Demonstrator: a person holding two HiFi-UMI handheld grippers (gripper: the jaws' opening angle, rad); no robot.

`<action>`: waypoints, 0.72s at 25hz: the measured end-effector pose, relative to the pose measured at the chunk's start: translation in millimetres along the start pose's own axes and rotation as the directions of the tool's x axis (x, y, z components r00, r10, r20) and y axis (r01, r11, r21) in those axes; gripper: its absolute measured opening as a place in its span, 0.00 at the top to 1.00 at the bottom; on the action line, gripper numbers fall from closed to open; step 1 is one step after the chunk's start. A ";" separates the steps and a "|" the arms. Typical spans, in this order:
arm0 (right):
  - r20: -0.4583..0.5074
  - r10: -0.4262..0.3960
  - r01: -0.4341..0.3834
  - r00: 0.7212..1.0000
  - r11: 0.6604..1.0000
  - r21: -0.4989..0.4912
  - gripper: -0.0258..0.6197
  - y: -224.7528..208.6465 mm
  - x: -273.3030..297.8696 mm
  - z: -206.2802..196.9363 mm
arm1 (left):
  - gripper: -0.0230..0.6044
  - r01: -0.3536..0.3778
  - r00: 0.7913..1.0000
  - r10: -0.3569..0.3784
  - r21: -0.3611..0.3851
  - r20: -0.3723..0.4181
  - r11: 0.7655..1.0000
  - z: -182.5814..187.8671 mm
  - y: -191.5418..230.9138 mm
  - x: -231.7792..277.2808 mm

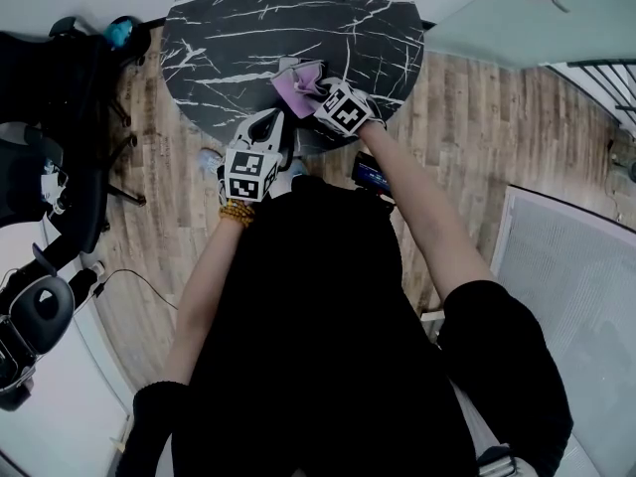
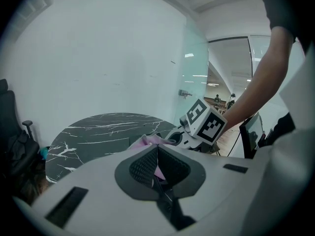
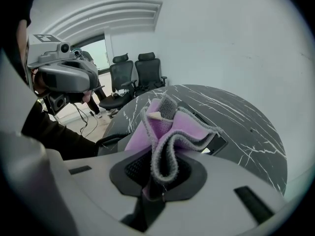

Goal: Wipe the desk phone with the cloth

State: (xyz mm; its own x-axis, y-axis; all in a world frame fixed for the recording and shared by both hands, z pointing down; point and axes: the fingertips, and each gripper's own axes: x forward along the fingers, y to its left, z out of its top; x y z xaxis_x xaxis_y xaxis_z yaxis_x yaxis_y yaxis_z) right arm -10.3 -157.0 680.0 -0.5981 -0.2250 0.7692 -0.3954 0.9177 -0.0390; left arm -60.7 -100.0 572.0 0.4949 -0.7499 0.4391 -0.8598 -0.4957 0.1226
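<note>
Head view: the right gripper [image 1: 320, 93] reaches over the near edge of the black marbled table [image 1: 238, 18]. Its 2 jaws are clamped on a bunched purple cloth [image 3: 182, 127] just above the desk phone [image 3: 216, 142], which is mostly hidden beneath. The left gripper [image 1: 268, 127] hovers nearer and to the left, jaws together, holding nothing.

Round blk marble table [image 1: 248, 18] w/ desk phone [image 3: 219, 143] near its edge.

Round black marble table [image 1: 258, 28], office chairs [image 3: 150, 73] nearby.
</note>
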 end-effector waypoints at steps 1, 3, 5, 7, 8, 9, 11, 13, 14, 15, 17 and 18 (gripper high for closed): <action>0.000 0.000 0.000 1.000 1.000 0.001 0.88 0.2 0.0 0.1 | 0.94 0.000 1.000 0.000 0.000 0.000 1.000 0.0 0.2 -0.2; 0.001 -0.001 0.001 1.000 1.000 0.005 0.88 0.4 0.0 0.1 | 0.94 0.000 1.000 0.000 -0.002 -0.002 1.000 0.0 0.7 -0.4; 0.002 -0.001 0.001 1.000 1.000 0.010 0.88 0.3 0.1 -0.1 | 0.94 0.000 1.000 0.000 -0.004 -0.003 1.000 -0.7 1.2 -0.2; -0.004 0.008 -0.008 1.000 1.000 0.011 0.88 2.5 0.5 -1.7 | 0.94 -0.001 1.000 0.001 -0.005 -0.005 1.000 -1.6 1.5 -0.2; -0.012 0.020 -0.020 1.000 1.000 0.009 0.88 5.4 1.0 -3.5 | 0.94 -0.002 1.000 0.002 -0.005 -0.006 1.000 -1.9 1.5 -0.2; -0.021 0.036 -0.036 0.999 0.999 0.006 0.88 9.5 1.8 -5.9 | 0.94 -0.002 1.000 0.002 -0.005 -0.006 1.000 -2.0 1.6 -0.1; -0.036 0.063 -0.063 0.997 0.998 -0.003 0.88 18.0 4.0 -10.8 | 0.94 -0.002 1.000 0.002 -0.006 -0.006 1.000 -2.1 1.8 0.2; -0.050 0.081 -0.082 0.995 0.997 -0.014 0.88 23.2 5.3 -14.2 | 0.94 -0.001 1.000 0.001 -0.007 -0.004 1.000 -2.2 1.5 0.4; -0.055 0.089 -0.090 0.995 0.996 -0.018 0.88 24.9 5.7 -15.0 | 0.94 0.000 1.000 0.000 -0.007 -0.004 1.000 -2.4 1.2 0.4; -0.058 0.096 -0.097 0.994 0.995 -0.021 0.88 26.3 5.9 -15.7 | 0.94 0.000 1.000 0.000 -0.007 -0.003 1.000 -2.6 0.8 0.3; -0.064 0.109 -0.111 0.992 0.994 -0.021 0.88 29.2 6.3 -16.4 | 0.94 0.000 1.000 0.000 -0.006 -0.004 1.000 -3.1 0.7 -0.4; -0.066 0.114 -0.116 0.991 0.993 -0.021 0.88 30.6 6.4 -16.4 | 0.94 0.000 1.000 0.000 -0.006 -0.006 1.000 -3.3 1.2 -0.7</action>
State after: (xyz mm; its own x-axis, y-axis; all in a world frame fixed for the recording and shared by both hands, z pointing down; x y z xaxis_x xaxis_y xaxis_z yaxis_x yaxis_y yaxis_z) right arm -14.8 -125.0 694.2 -0.5919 -0.0963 0.8002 -0.3087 0.9442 -0.1148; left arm -62.4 -98.6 574.7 0.4937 -0.7475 0.4444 -0.8608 -0.4926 0.1279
